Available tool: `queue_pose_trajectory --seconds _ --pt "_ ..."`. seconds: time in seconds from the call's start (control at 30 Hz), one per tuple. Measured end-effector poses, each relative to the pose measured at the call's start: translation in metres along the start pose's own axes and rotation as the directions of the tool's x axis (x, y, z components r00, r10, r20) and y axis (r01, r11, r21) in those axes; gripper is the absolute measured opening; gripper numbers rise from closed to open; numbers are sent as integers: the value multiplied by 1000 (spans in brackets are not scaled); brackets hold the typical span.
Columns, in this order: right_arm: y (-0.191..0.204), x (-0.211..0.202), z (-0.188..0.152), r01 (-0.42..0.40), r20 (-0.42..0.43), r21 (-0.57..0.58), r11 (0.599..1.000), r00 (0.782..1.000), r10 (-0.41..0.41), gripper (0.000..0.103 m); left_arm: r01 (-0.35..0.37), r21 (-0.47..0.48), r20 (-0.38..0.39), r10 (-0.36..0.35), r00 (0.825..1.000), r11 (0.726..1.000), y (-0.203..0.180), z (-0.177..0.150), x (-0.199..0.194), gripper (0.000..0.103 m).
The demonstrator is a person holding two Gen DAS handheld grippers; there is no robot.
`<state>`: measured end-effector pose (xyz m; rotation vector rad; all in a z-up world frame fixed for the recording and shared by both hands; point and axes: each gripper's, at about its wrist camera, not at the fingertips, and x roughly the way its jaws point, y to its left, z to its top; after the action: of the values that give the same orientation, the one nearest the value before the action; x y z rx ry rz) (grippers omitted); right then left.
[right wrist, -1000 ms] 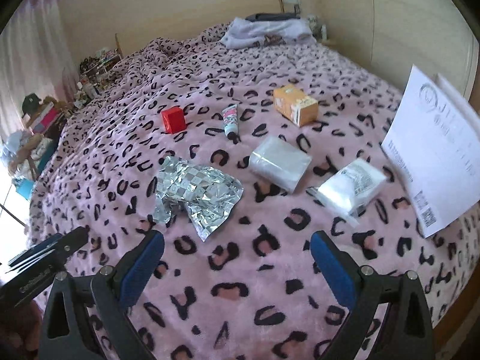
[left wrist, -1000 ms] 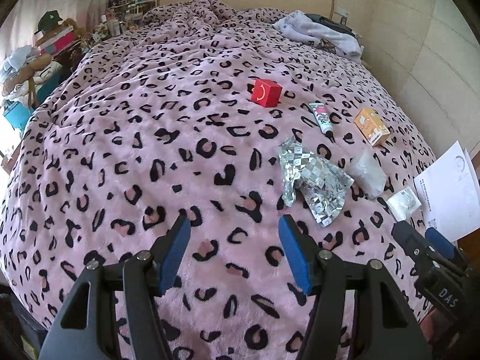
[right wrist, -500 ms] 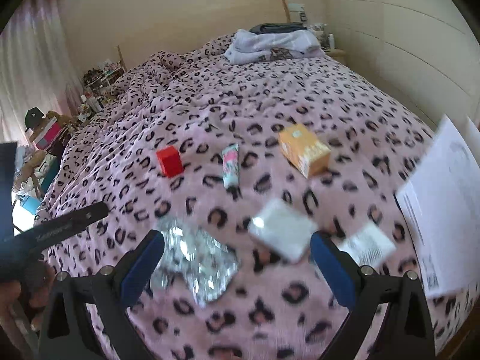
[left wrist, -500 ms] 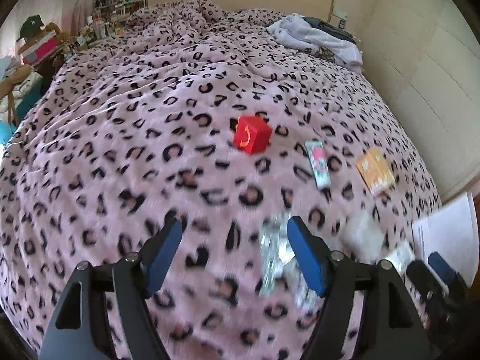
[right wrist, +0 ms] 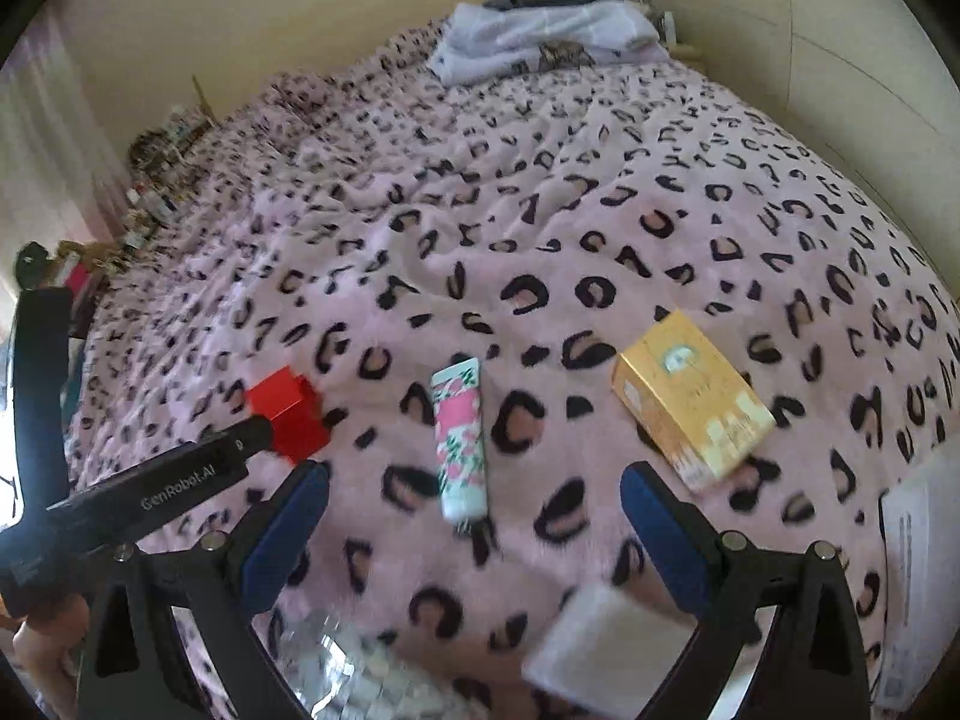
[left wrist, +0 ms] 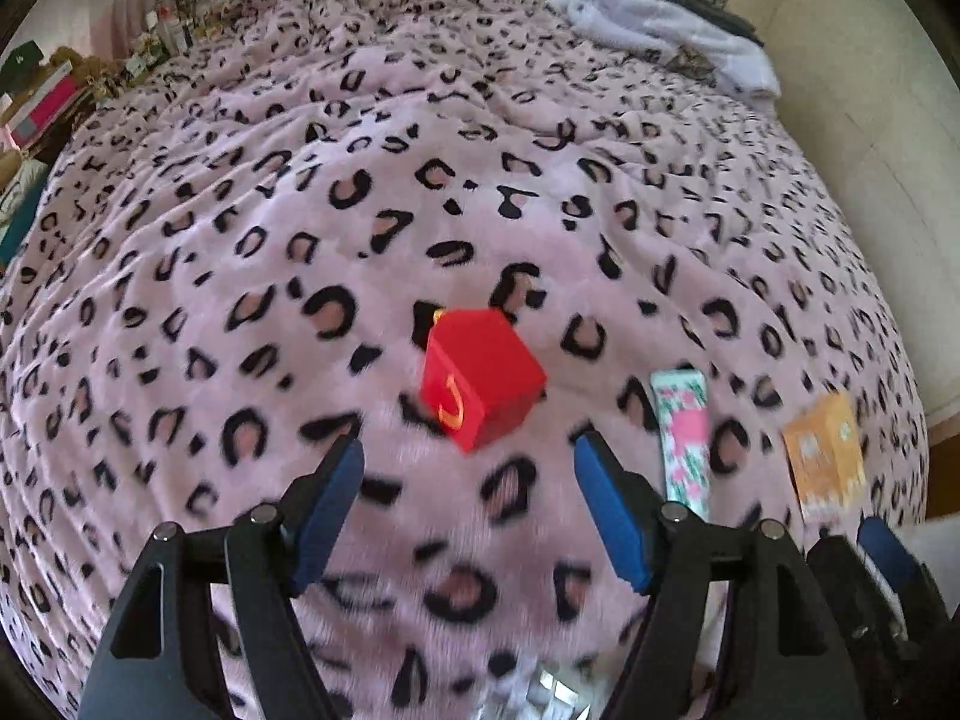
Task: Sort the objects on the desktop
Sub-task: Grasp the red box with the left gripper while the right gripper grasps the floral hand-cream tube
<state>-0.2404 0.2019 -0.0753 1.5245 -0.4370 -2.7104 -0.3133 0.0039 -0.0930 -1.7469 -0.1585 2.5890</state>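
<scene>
Red box (left wrist: 480, 381) sits on the leopard-print blanket (left wrist: 300, 228), just ahead of our left gripper (left wrist: 468, 498) and centred between its blue pads (left wrist: 330, 498). Jaws stand wide apart, nothing held. We judge the step in hand to be the reach for this box.

Right gripper (right wrist: 474, 522) is also spread open and empty, hanging above the floral tube (right wrist: 459, 438); the yellow carton (right wrist: 690, 399) lies off to its right, apart from the tube.

Notes for a clean pick:
- Box lies corner-on to us, so we should turn the wrist until the pads face two flat sides, not the edges.
- Blanket is soft plush; we expect the box to tip or sink if pushed, so we lower straight and close gently.
- Pads should land mid-height on the box.

Foil wrapper (right wrist: 354, 672) and a white packet (right wrist: 600, 648) lie under the right gripper's near edge, both blurred; we cannot tell their exact shape. White paper (right wrist: 924, 546) lies at the bed's right edge.
</scene>
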Motion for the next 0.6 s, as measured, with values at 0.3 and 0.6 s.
queue_pose_trajectory --seconds 0.3,0.6 --pt "10 58 17 18 -101 -20 1000 995 -20 100 -59 -55 -65 55 996 997 -2 34 46 74" --pt "11 90 13 11 -165 -12 1000 986 -13 100 -64 -41 -100 60 993 997 -6 25 70 73"
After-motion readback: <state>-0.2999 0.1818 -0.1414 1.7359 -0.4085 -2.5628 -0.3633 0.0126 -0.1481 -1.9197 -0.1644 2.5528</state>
